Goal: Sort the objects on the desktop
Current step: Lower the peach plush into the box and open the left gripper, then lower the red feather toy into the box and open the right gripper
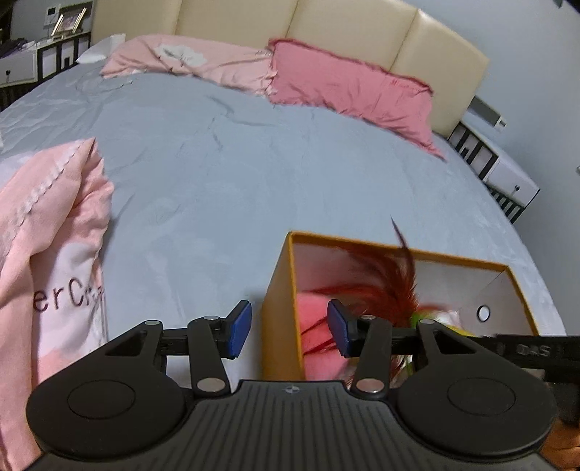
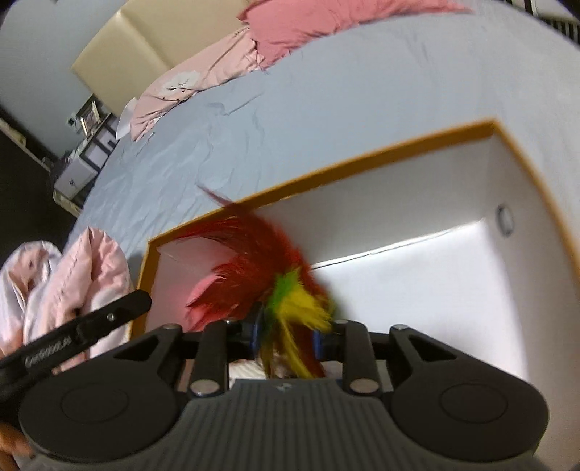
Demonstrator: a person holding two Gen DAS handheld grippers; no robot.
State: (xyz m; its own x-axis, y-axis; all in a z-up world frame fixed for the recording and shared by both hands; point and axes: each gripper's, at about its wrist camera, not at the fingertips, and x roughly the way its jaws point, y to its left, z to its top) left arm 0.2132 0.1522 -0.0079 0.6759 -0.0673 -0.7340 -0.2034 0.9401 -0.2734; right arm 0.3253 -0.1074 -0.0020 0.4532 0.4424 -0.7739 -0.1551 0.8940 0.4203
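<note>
An open orange box (image 1: pixel 279 286) with a white inside stands on the grey bed; in the right wrist view its rim (image 2: pixel 326 170) fills the middle. My right gripper (image 2: pixel 286 340) is over the box, with a red, green and yellow feather toy (image 2: pixel 261 268) between its blue pads (image 2: pixel 256 335). The feathers also rise from the box in the left wrist view (image 1: pixel 395 286). My left gripper (image 1: pixel 290 331) is open and empty, straddling the box's near left wall. Something pink (image 1: pixel 311 315) lies inside the box.
A pink quilt (image 1: pixel 54 253) is bunched at the left on the grey sheet (image 1: pixel 235 163). Pink pillows (image 1: pixel 348 87) lie against the cream headboard (image 1: pixel 297 25). Nightstands (image 1: pixel 507 174) flank the bed.
</note>
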